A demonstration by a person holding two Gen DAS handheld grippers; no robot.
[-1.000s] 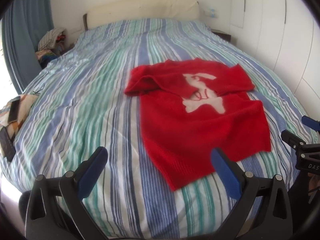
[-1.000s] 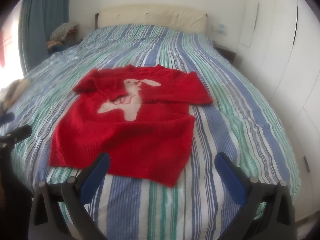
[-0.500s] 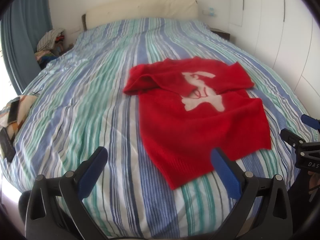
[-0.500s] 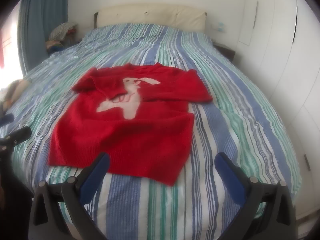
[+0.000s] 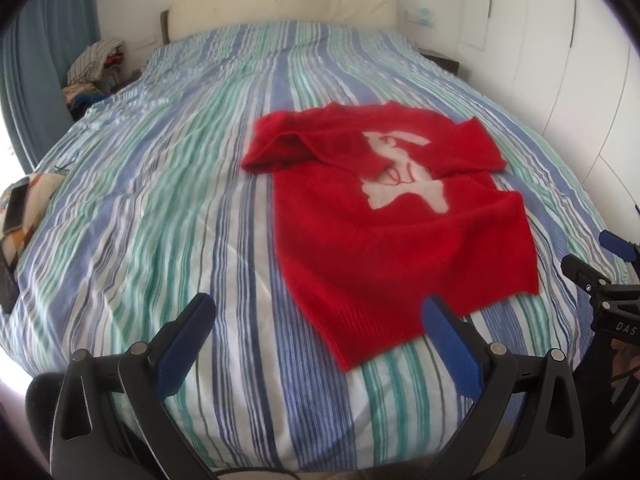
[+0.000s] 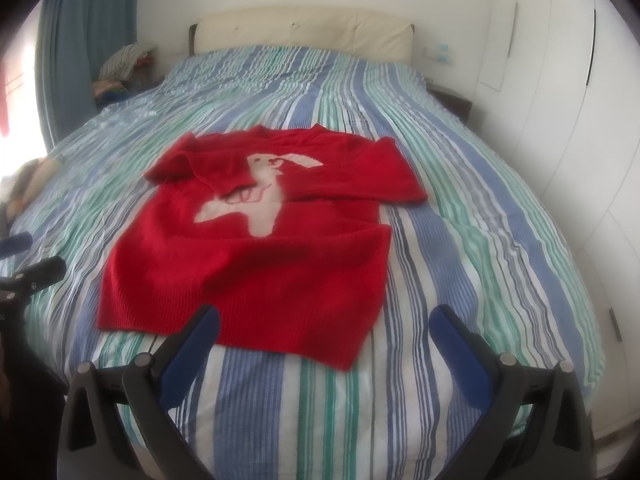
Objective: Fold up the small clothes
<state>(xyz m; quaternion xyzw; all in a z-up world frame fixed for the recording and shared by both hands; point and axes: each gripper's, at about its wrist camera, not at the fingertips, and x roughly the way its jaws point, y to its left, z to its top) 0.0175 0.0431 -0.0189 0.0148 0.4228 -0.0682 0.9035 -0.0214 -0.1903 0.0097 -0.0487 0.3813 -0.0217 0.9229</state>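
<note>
A small red knitted sweater [image 5: 392, 240] with a white animal figure lies flat on the striped bed [image 5: 160, 208], both sleeves folded in across the chest. In the right wrist view the same sweater [image 6: 256, 256] lies just beyond the fingers. My left gripper [image 5: 316, 320] stands open over the bed's near edge, its right finger near the sweater's hem, nothing held. My right gripper [image 6: 328, 332] is open as well, its left finger in front of the hem. Each gripper shows at the edge of the other's view.
Cream headboard [image 5: 280, 4] at the far end. White wardrobe doors [image 6: 560, 80] run along the right side. A pile of clothes [image 5: 94, 64] and a blue curtain [image 5: 44, 60] stand at the far left. A patterned cloth with a phone [image 5: 18, 208] lies on the bed's left edge.
Both grippers have drifted slightly, with little shift in view. The sweater has not moved and both grippers stay open.
</note>
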